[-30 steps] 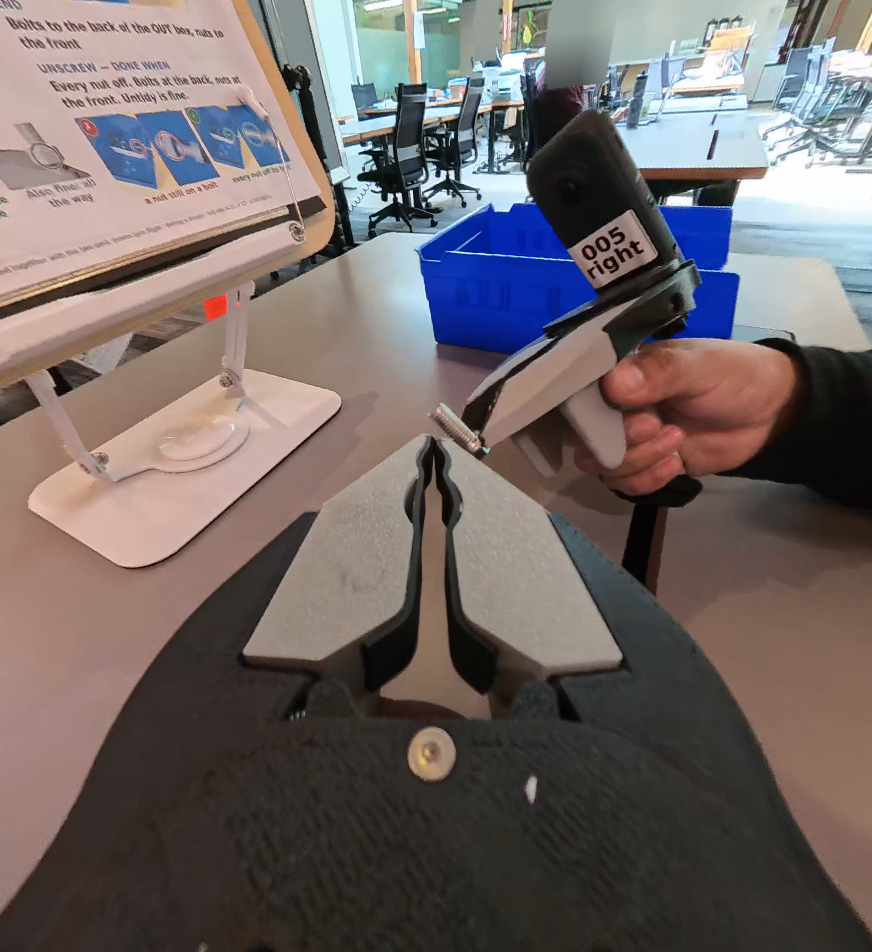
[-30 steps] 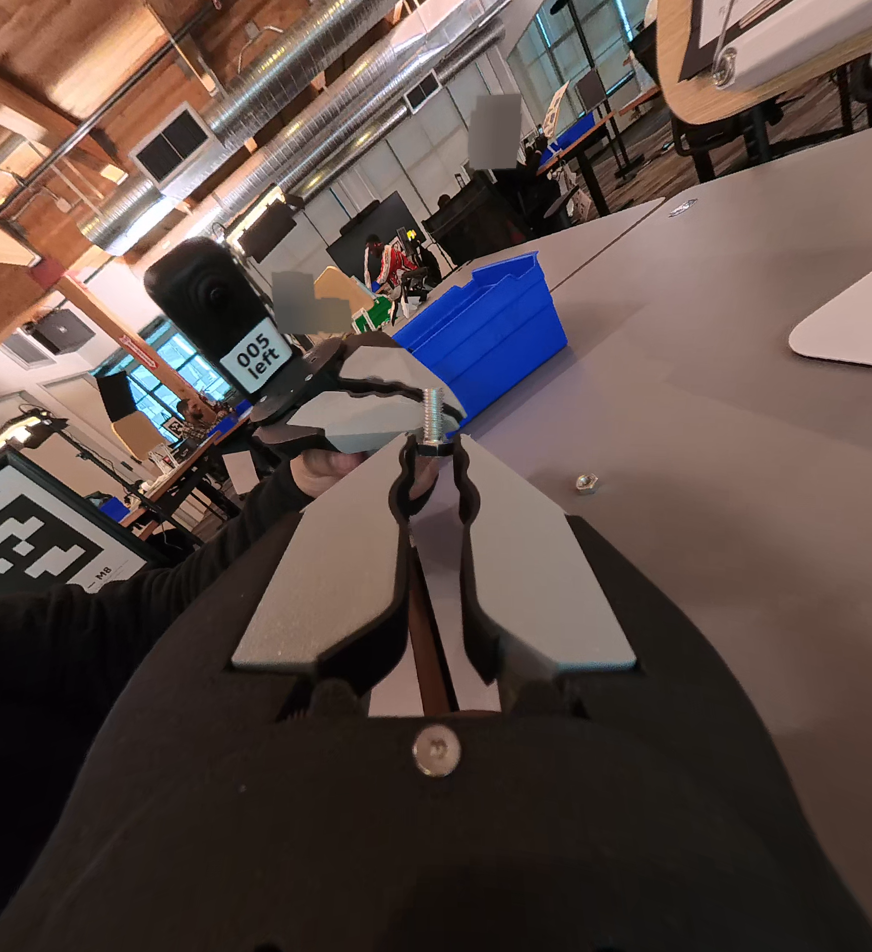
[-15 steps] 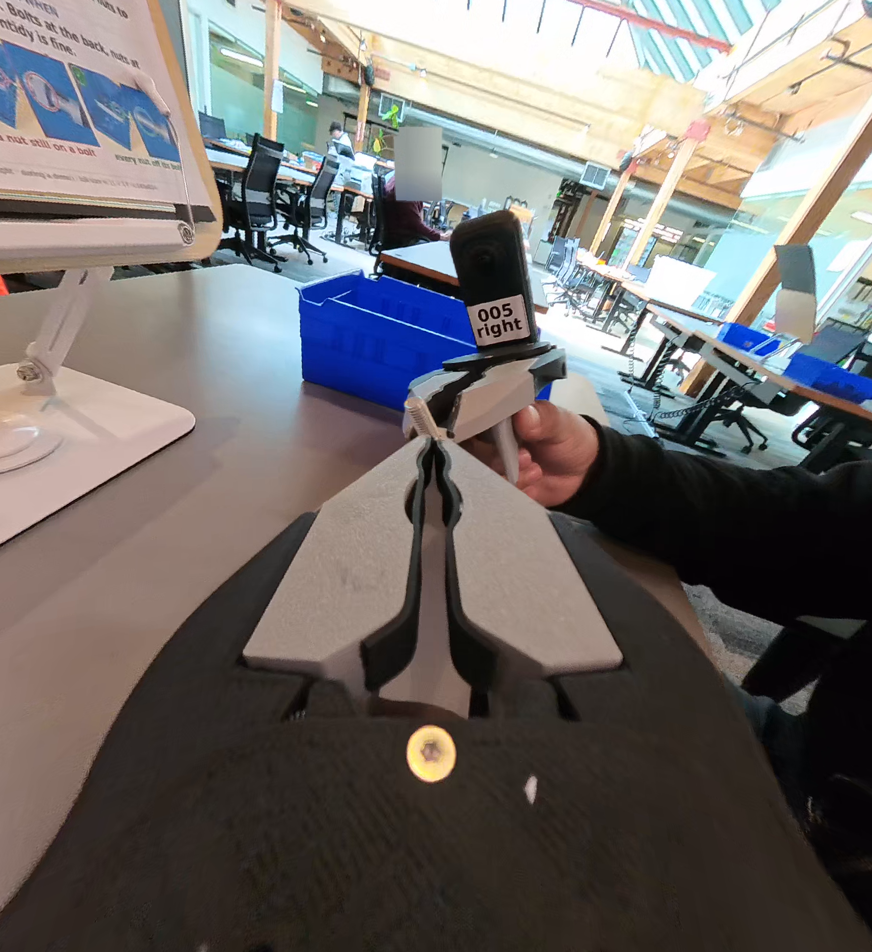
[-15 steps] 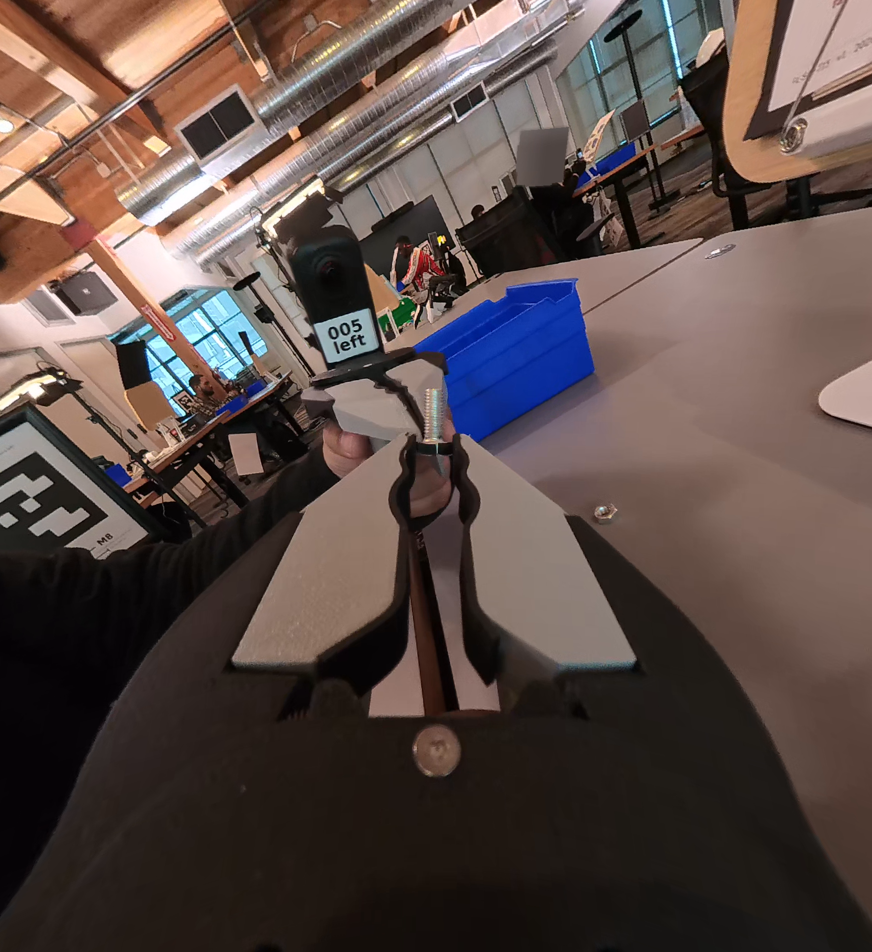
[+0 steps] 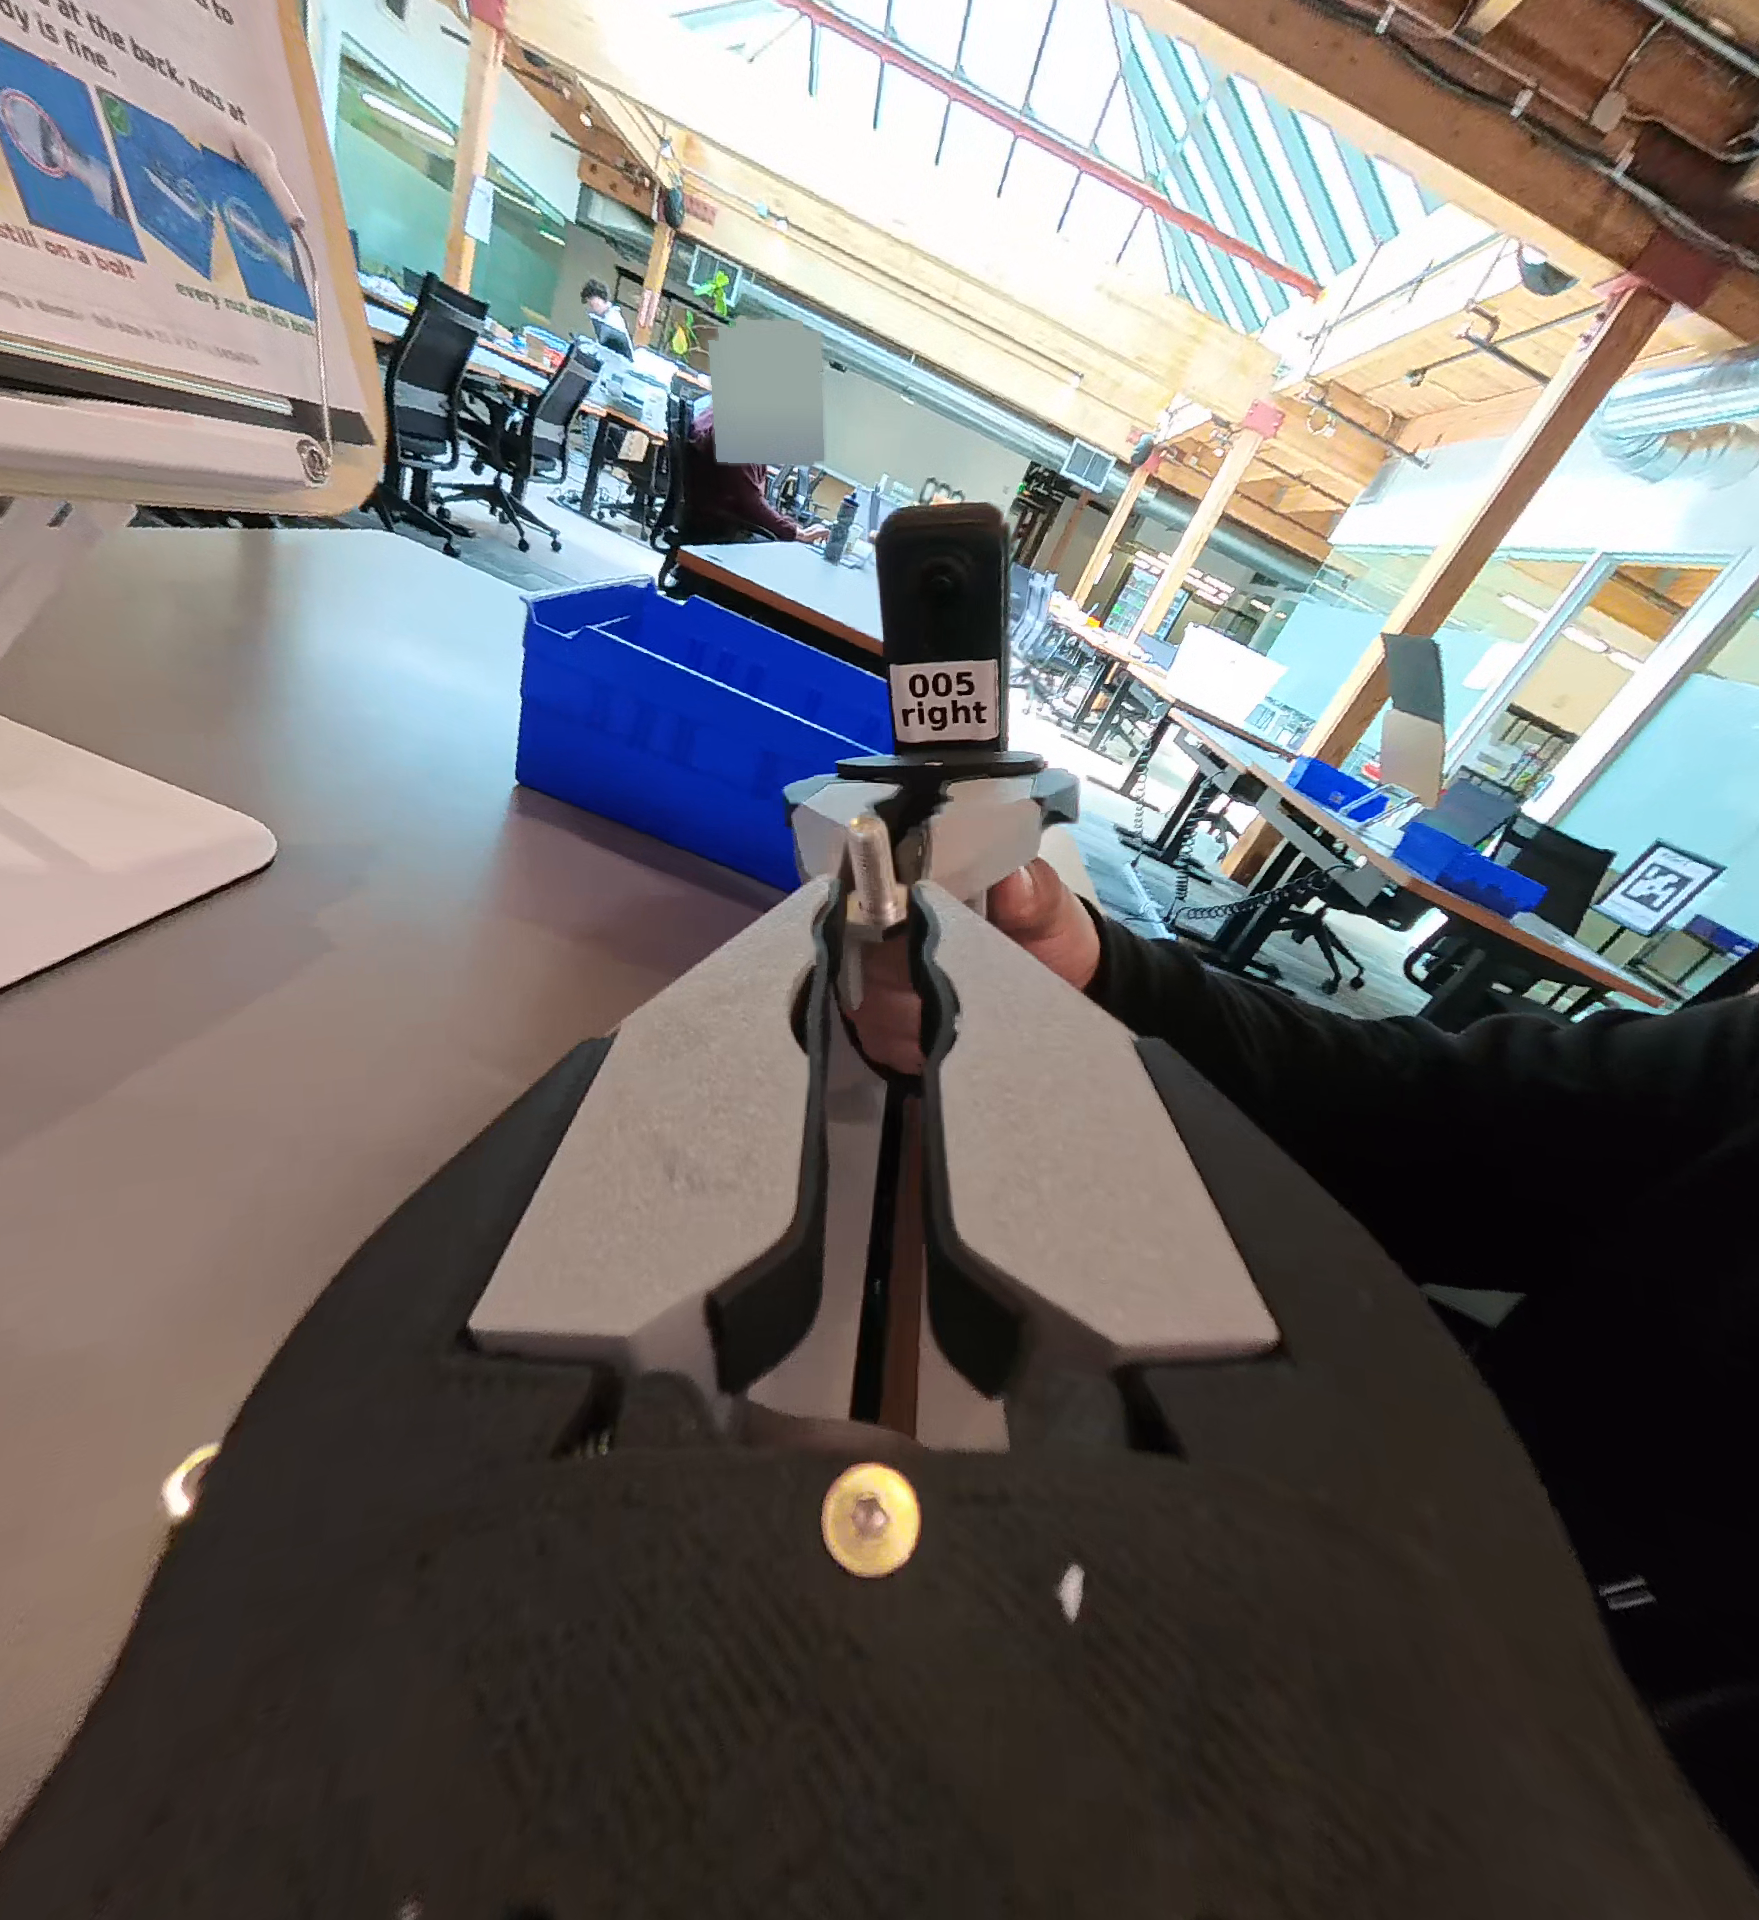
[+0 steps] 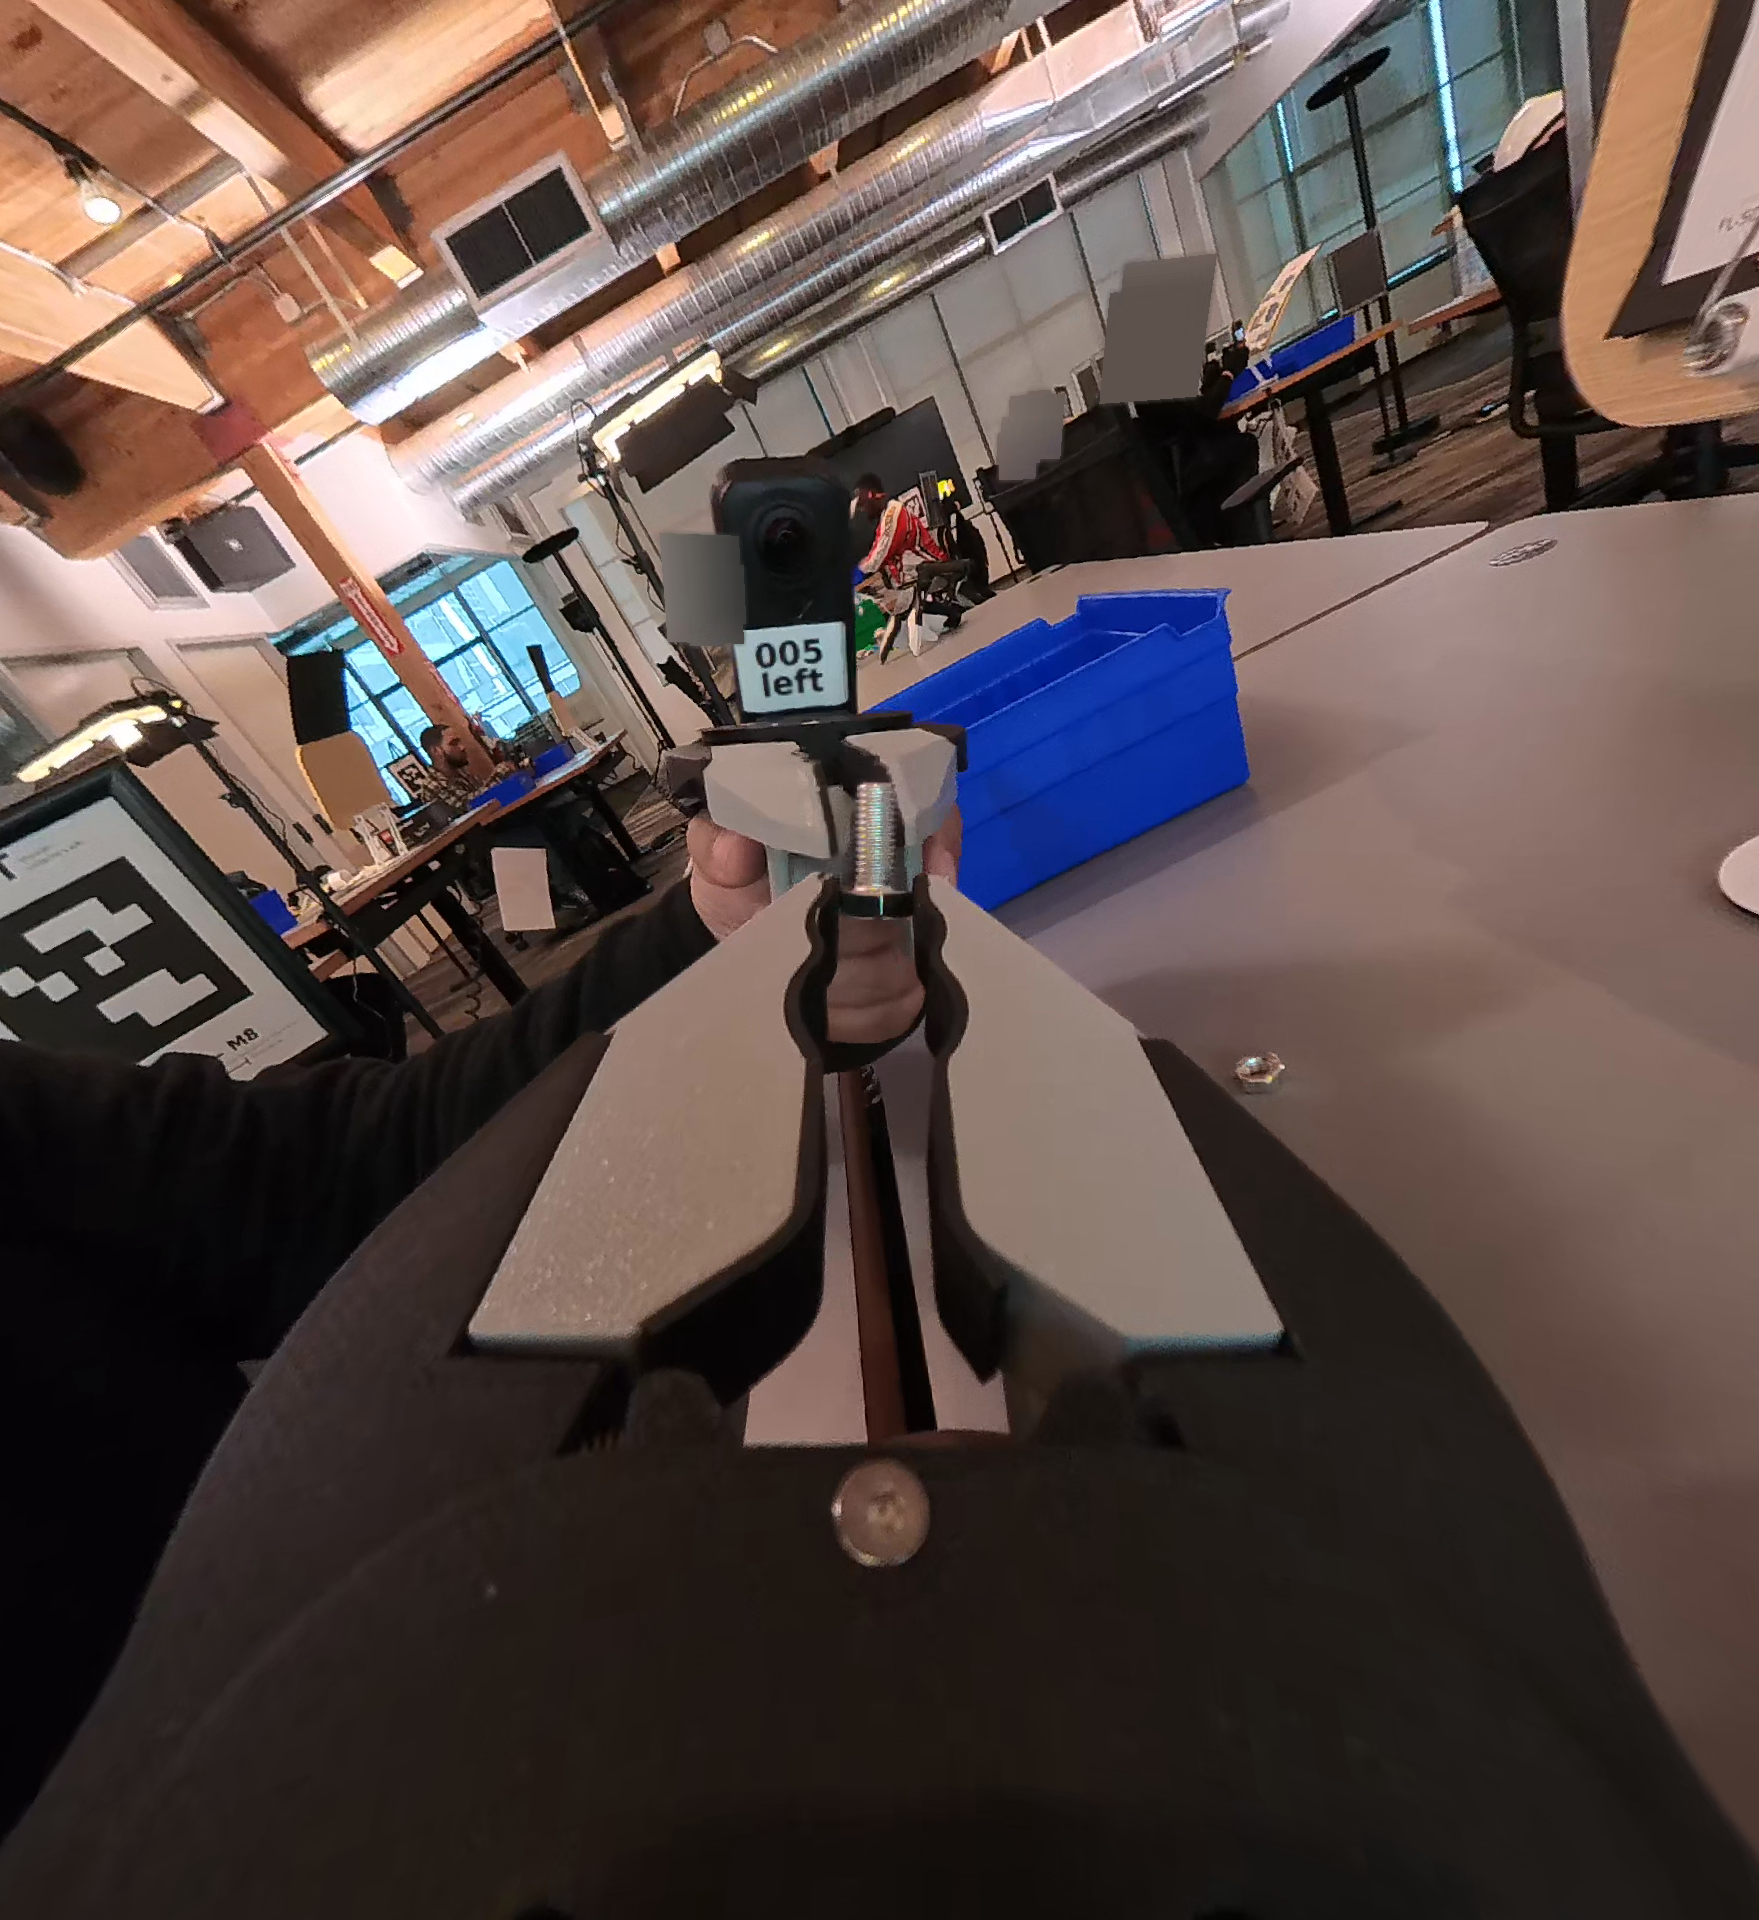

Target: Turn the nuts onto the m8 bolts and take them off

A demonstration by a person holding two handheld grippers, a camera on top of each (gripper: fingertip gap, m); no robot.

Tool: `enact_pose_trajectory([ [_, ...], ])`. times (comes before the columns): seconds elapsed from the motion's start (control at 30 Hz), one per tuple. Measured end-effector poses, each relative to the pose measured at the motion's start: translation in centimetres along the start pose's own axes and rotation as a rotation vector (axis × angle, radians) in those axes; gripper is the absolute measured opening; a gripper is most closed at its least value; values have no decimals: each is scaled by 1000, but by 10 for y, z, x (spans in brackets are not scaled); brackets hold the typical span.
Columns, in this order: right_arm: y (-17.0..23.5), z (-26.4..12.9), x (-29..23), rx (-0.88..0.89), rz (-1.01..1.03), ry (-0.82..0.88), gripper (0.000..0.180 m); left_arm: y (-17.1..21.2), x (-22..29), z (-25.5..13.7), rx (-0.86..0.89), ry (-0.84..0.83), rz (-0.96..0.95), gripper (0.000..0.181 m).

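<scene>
My right gripper (image 6: 873, 904) is shut on the head of a silver M8 bolt (image 6: 877, 842), whose thread points up. My left gripper (image 5: 875, 914) faces it tip to tip, its jaws a narrow gap apart. In the left wrist view the bolt (image 5: 867, 873) sits at that gap, and I cannot tell whether the left fingertips touch it. The right gripper (image 5: 922, 831) shows just behind the bolt there. The left gripper (image 6: 833, 800) shows behind the thread in the right wrist view. A loose nut (image 6: 1259, 1070) lies on the grey table (image 6: 1477, 935) to the right.
A blue bin (image 5: 688, 707) stands on the table beyond both grippers and also shows in the right wrist view (image 6: 1093, 717). A white stand base (image 5: 75, 831) carries an instruction board (image 5: 127, 208) at the left. Office desks and chairs fill the background. Only a small space, under 4 cm, lies between the two pairs of fingers.
Both grippers have swung upright and come together tip to tip. The left jaws have parted slightly, and the bolt now sits at their tips. The right gripper still holds the bolt.
</scene>
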State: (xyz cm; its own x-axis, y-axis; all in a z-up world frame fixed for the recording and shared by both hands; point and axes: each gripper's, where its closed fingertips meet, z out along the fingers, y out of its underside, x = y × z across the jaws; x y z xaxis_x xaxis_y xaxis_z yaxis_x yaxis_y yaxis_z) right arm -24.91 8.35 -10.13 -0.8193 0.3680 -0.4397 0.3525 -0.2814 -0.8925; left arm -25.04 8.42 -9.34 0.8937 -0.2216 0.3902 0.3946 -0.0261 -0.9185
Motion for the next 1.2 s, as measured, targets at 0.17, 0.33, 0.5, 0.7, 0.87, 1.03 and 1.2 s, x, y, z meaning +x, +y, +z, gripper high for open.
enact_pose_trajectory([
  [0.17, 7, 6, -3, -31, -15, -10, 11, 4, 3, 6, -7, 19, -18, 6],
  [0.33, 4, 5, -4, -7, -17, -15, 11, 3, 3, 7, 7, 28, -43, 6],
  [0.5, 2, 4, -3, 10, -18, -6, 11, 1, 2, 8, 32, 40, -67, 6],
  [0.7, 2, 4, 0, 11, -13, -2, 11, 2, 0, 8, 6, 9, -31, 5],
  [0.87, 5, 5, 0, -20, -102, 40, 12, 4, 0, 7, -16, -2, -16, 5],
  [1.03, 9, 5, 11, -64, -181, 134, 23, 5, -5, 5, -37, -41, 10, 5],
  [1.2, 18, 10, 10, -103, -269, 159, 0, 7, -2, 7, -50, -34, 8, 5],
])
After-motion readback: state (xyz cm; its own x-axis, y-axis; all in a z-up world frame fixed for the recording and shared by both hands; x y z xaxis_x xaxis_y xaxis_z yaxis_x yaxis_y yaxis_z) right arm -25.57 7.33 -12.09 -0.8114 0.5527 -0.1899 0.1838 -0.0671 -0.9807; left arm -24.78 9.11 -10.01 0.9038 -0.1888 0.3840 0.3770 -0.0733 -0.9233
